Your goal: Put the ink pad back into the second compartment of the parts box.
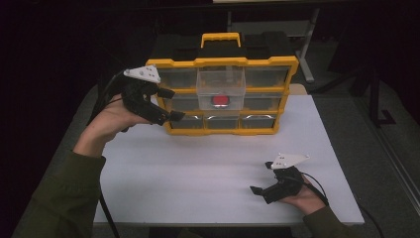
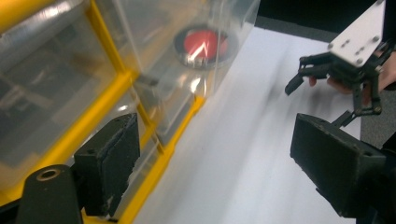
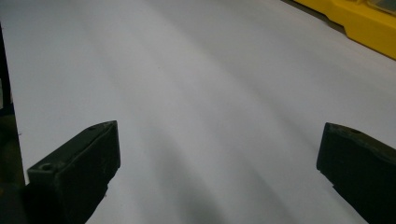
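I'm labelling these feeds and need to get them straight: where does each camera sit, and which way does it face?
High view: above the person's side, looking forward and down on the table and yellow organizer; forearms and both hand-held grippers show.
Left gripper view: on the left hand-held gripper, facing the organizer's pulled-out drawer with its red disc; own jaws apart.
Right gripper view: on the right hand-held gripper, facing bare table; own jaws apart.
Shared: the organizer appears in all three.

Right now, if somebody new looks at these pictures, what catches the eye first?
The yellow organizer box standing at the table's far edge, with one clear drawer pulled out and a red round object inside. The left tool is open beside the box's left side; the right tool is open over the white table.
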`<state>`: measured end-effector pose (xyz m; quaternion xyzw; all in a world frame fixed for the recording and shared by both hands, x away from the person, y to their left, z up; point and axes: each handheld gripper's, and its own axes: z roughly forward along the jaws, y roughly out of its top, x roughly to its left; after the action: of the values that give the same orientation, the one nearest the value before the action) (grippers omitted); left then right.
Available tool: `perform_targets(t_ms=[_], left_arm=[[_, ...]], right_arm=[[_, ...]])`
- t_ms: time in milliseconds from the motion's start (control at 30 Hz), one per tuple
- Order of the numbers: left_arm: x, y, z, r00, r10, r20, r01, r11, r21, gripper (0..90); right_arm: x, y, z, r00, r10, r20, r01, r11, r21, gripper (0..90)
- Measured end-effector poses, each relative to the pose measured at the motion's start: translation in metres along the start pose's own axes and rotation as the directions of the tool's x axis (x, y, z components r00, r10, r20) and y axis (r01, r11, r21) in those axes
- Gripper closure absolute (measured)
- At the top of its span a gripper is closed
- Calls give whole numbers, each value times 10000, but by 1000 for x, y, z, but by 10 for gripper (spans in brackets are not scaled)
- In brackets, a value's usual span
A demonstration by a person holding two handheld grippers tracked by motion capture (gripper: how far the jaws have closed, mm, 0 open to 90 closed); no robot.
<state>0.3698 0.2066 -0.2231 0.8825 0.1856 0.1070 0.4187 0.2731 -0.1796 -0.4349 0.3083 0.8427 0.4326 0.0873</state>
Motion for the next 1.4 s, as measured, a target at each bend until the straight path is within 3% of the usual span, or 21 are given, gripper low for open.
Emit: perform_targets(t_ms=[800, 1033, 1400], left_arm=[[-28, -110, 40, 9949, -712, -719, 707, 9974, -106, 38], [-35, -137, 47, 9930, -995, -632, 980, 9948, -261, 1], [-50, -171, 60, 9917, -996, -817, 963, 9944, -436, 0]], right_arm=[[0, 0, 0, 10000, 29, -46, -29, 10000, -30, 0], [0, 0, 0, 10000, 42, -51, -42, 10000, -36, 0], [-1, -1, 0, 10000, 83, -15, -83, 9999, -62, 0]])
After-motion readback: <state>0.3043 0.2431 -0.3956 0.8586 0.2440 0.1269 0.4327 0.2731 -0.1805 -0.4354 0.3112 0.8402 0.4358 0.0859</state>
